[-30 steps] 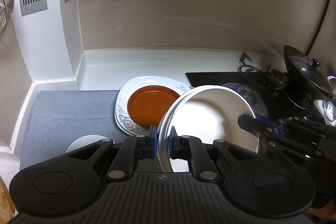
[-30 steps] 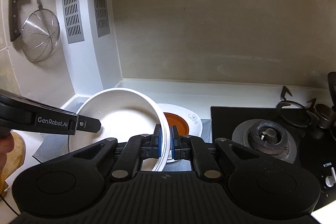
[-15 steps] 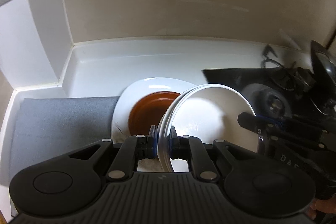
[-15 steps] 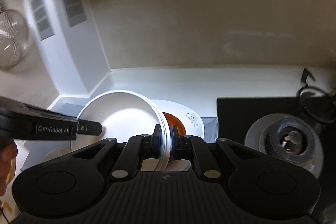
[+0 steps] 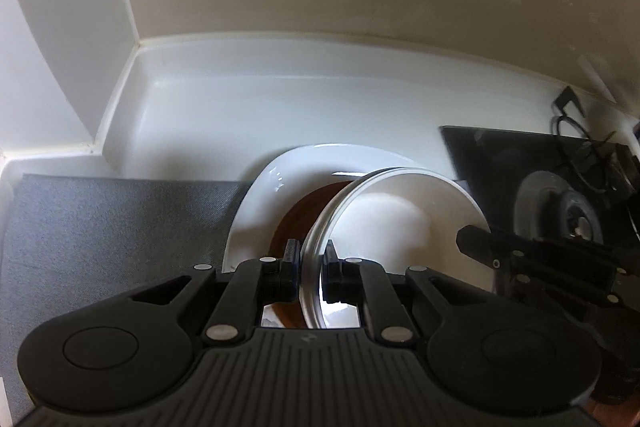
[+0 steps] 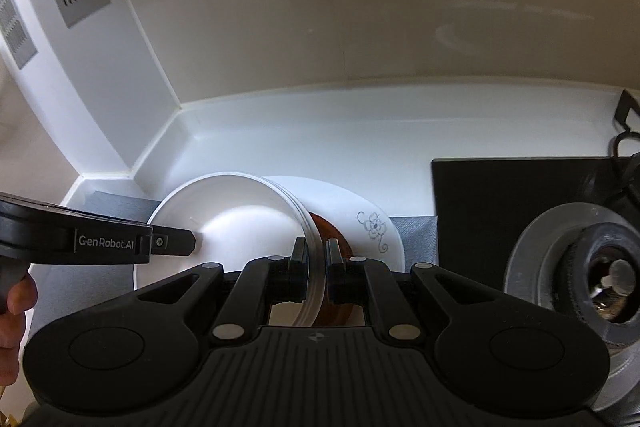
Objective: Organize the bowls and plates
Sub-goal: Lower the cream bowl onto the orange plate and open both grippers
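Grey mat (image 5: 104,227) covers the left part of the white surface (image 5: 280,107), lying flat against the corner wall.

Left gripper (image 5: 310,263): fingers (image 5: 291,259) pinch the near-left rim of a stack of white bowls (image 5: 400,223), the rim filling the gap between the pads. The stack is held above the floral plate (image 5: 264,195) and the brown plate (image 5: 304,215) nested on it. The stack is tilted, its opening turned up and toward the right from this view; whether its base touches the brown plate cannot be told.

Right gripper (image 6: 316,261): fingers (image 6: 298,259) pinch the opposite rim of the same white bowls (image 6: 236,223). Seen here, the opening tips toward the left, so the two grips sit across a diameter, that line running left to right. Layered rims show at the pinched edge; the count of bowls is unclear.

Floral plate (image 6: 360,215) shows its flower motif at the right edge, with the brown plate (image 6: 332,231) visible beside the bowls' rim.

Far right: black stove top (image 6: 500,195) with a burner (image 6: 600,283), just beside the plates.
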A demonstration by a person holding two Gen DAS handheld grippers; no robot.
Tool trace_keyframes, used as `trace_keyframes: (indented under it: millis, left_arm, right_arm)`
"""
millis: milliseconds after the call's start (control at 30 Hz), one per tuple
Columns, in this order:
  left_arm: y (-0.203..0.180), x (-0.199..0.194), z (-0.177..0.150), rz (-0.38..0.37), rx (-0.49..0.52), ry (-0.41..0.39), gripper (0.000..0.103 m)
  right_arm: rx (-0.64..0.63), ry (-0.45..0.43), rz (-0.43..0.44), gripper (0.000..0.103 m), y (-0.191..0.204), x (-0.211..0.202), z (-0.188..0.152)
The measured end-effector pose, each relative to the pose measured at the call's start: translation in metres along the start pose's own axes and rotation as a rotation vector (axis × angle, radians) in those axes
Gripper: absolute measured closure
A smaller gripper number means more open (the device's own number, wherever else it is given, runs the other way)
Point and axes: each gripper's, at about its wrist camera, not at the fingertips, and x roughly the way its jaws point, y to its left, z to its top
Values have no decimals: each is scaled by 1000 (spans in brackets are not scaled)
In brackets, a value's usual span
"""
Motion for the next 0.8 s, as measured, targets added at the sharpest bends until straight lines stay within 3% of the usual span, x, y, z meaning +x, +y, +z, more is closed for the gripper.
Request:
trace_keyframes:
  millis: [433, 800]
  left_arm:
    - [1, 31, 1, 30, 17, 41, 93]
    - [3, 35, 1, 32, 6, 32, 93]
  right_arm:
    - [-9, 59, -22, 94, -5, 29, 0]
    - [-4, 43, -21, 94, -5, 37, -1]
